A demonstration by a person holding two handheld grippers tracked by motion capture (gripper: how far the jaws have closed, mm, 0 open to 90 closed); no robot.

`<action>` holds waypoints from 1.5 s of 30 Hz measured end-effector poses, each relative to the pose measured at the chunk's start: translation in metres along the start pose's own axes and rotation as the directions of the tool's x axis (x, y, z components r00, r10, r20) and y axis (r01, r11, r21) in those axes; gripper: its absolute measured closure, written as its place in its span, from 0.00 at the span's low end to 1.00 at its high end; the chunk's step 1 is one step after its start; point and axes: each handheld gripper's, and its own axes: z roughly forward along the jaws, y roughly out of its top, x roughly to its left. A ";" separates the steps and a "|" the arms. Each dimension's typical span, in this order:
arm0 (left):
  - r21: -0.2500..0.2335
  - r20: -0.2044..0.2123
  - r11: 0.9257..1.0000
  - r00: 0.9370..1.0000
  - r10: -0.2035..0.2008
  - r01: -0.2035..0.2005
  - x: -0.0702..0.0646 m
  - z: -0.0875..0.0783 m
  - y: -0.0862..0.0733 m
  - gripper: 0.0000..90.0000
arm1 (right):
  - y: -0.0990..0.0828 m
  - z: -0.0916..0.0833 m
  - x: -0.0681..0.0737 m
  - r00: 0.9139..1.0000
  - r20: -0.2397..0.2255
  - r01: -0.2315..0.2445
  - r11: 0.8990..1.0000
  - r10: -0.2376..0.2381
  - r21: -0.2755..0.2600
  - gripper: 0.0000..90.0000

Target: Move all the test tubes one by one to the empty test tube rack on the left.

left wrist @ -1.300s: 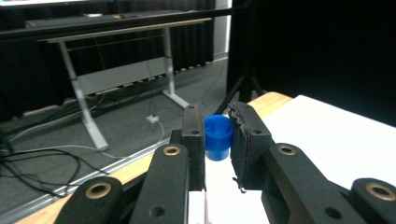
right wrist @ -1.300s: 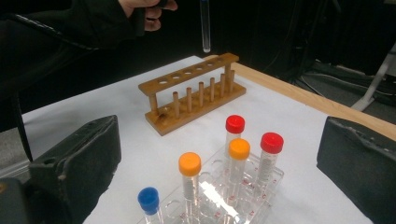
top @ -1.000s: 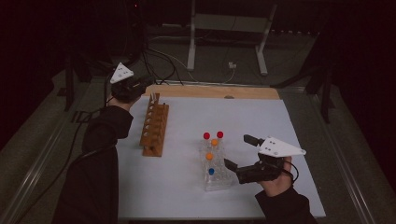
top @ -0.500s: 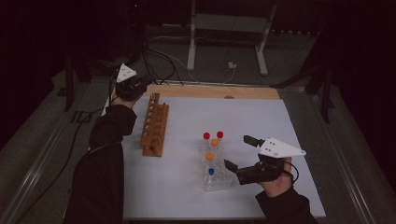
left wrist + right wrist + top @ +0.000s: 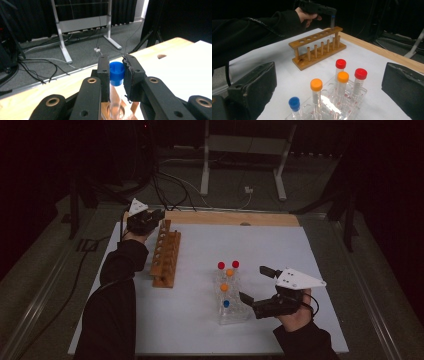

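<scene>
Blue-capped tube [image 5: 116, 75] in left gripper [image 5: 116, 72] jaws.

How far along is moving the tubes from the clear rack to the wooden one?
No tube stands released in the wooden rack yet. The left gripper holds a blue-capped tube over its end hole. Five capped tubes wait in the clear rack, between the right gripper's open jaws.

Bare white mat [image 5: 280, 245] between wooden rack [image 5: 165, 255] and clear rack [image 5: 232, 312], apparently unobstructed
</scene>
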 end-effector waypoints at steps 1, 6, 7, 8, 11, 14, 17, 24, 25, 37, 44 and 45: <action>0.002 0.008 1.000 1.000 -0.014 0.014 0.001 0.001 -0.003 0.86 | 0.000 0.000 0.000 1.000 -0.001 -0.001 1.000 0.001 -0.002 0.00; 0.015 0.006 1.000 1.000 -0.022 0.022 0.000 0.005 -0.014 0.86 | 0.000 0.000 0.001 1.000 -0.001 0.000 1.000 0.000 -0.003 0.00; 0.017 0.003 1.000 1.000 -0.020 0.020 0.000 0.006 -0.016 0.86 | 0.000 0.000 0.001 1.000 0.000 0.002 1.000 -0.002 -0.003 0.00; 0.013 0.001 1.000 1.000 -0.016 0.016 0.000 0.006 -0.017 0.86 | 0.000 0.000 0.001 1.000 -0.002 0.001 1.000 -0.001 -0.005 0.00; 0.010 0.010 1.000 1.000 -0.027 0.027 0.001 0.007 -0.021 0.86 | 0.000 0.000 0.002 1.000 -0.002 0.004 1.000 -0.004 -0.008 0.00; 0.013 0.002 1.000 1.000 -0.023 0.023 0.002 0.008 -0.024 0.86 | 0.000 -0.001 0.002 1.000 -0.002 0.007 1.000 -0.007 -0.011 0.00; 0.012 -0.001 1.000 1.000 -0.022 0.022 0.002 0.008 -0.025 0.86 | 0.000 -0.001 0.002 1.000 -0.002 0.008 1.000 -0.008 -0.010 0.00; 0.035 0.007 0.999 1.000 -0.011 0.011 0.002 0.010 -0.022 0.86 | 0.001 -0.002 0.004 0.999 -0.012 0.035 0.999 -0.035 -0.038 0.00; 0.044 0.011 0.999 1.000 -0.012 0.012 0.002 0.009 -0.021 0.85 | 0.002 -0.003 0.004 0.999 -0.011 0.047 0.998 -0.047 -0.044 0.00; -0.007 0.090 1.000 0.996 -0.028 0.029 -0.012 -0.038 0.012 0.18 | 0.005 -0.009 0.001 0.998 -0.026 0.057 0.997 -0.059 -0.042 0.07; -0.026 0.179 1.000 0.984 -0.005 0.010 -0.031 -0.073 0.018 0.06 | -0.005 -0.005 0.003 0.999 -0.028 0.039 0.998 -0.038 0.039 0.05; -0.028 0.190 1.000 0.982 -0.003 0.009 -0.034 -0.077 0.017 0.05 | -0.008 -0.004 0.003 0.999 -0.028 0.027 0.998 -0.026 0.048 0.07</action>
